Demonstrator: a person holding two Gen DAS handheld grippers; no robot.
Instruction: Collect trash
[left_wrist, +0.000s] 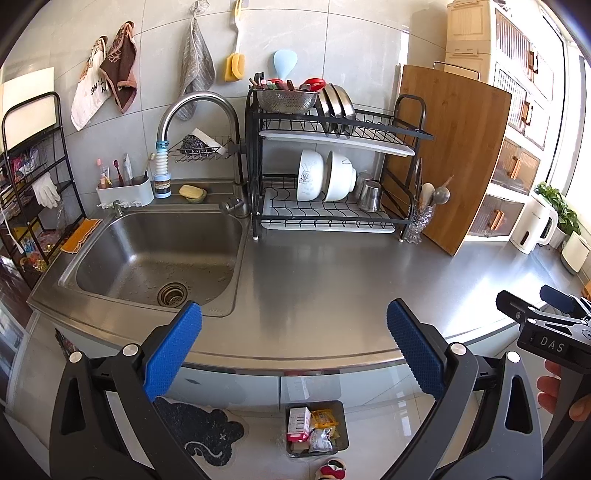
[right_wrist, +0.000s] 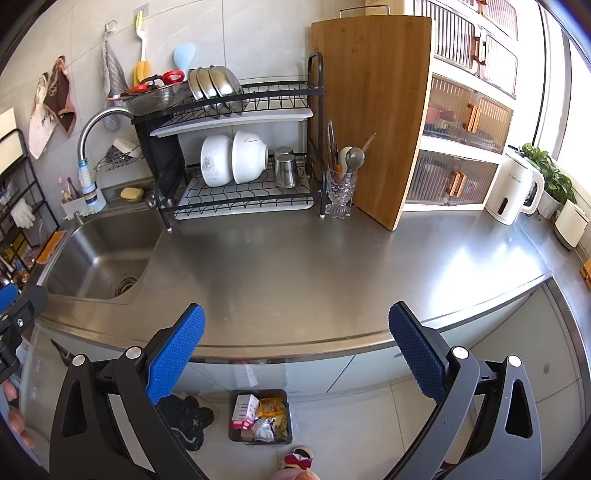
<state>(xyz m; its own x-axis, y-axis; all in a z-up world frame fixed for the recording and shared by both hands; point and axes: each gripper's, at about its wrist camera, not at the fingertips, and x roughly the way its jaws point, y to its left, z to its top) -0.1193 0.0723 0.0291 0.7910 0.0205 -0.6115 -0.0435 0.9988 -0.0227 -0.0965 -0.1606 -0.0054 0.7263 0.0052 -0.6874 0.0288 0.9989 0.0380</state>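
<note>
Over the steel counter, left wrist view:
- Left gripper (left_wrist: 294, 334): blue-padded fingers spread wide, nothing between them, held above the front edge of the countertop (left_wrist: 332, 280).
- Right gripper (left_wrist: 543, 314): seen at the right edge of this view, black body with a blue pad; how far it is spread cannot be told from here.
- Trash bin (left_wrist: 317, 428): dark rectangular tub on the floor below the counter front, between the two blue pads in this view.
- Trash (left_wrist: 314, 424): a pink-and-white carton, a yellow wrapper and a crumpled silver wrapper lie inside the bin.
- Sink (left_wrist: 155, 254): left part of the counter, drain toward its front, faucet (left_wrist: 199, 110) arching over it.
- Dish rack (left_wrist: 332, 158): two tiers against the wall, white bowls (left_wrist: 325, 177) on the lower tier.
- Cutting board (left_wrist: 450, 155): leans upright just right of the rack.
- Floor mat (left_wrist: 207, 432): dark, left of the bin.

Over the same counter, right wrist view:
- Right gripper (right_wrist: 296, 334): fingers wide apart, holding nothing, above the counter's front edge.
- Left gripper (right_wrist: 14, 314): only a black part with a blue tip shows at the left edge.
- Trash bin (right_wrist: 260, 421): on the floor under the counter edge, the carton and wrappers inside it.
- Kettle (right_wrist: 513, 192): white, at the far right of the counter.
- Glass utensil holder (right_wrist: 340, 192): stands between rack and cutting board.
</note>
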